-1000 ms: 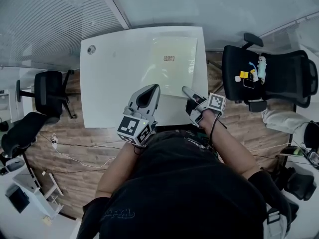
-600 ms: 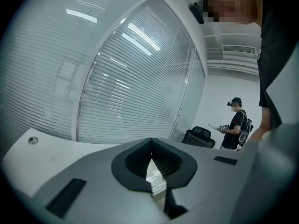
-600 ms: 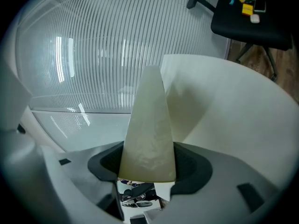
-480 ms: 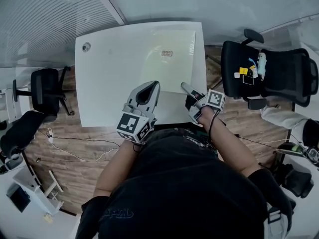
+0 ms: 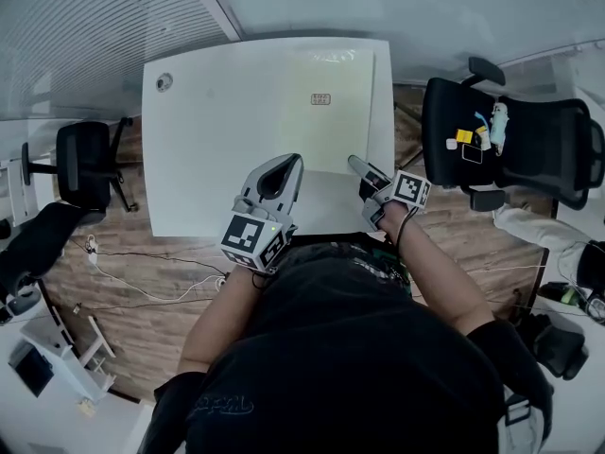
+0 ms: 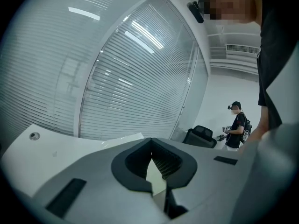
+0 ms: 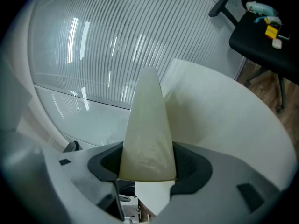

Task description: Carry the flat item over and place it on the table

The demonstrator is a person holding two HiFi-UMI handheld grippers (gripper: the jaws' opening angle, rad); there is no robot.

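A pale yellow-green flat sheet (image 5: 326, 130) with a small label (image 5: 321, 98) lies spread over the right half of the white table (image 5: 198, 149). My left gripper (image 5: 286, 164) is shut on its near left edge, and a thin sliver of sheet (image 6: 156, 174) shows between the jaws. My right gripper (image 5: 356, 165) is shut on the near right corner. In the right gripper view the sheet (image 7: 147, 129) runs edge-on away from the jaws toward the table (image 7: 224, 125). Whether the sheet rests fully on the tabletop cannot be told.
A black office chair (image 5: 515, 145) with small items (image 5: 473, 135) on its seat stands right of the table. Another black chair (image 5: 80, 159) stands at the left. A cable grommet (image 5: 164, 81) sits at the table's far left corner. A person (image 6: 237, 129) stands far off.
Both grippers have edged slightly forward over the table with the sheet. The sheet now looks flatter and lower against the tabletop.
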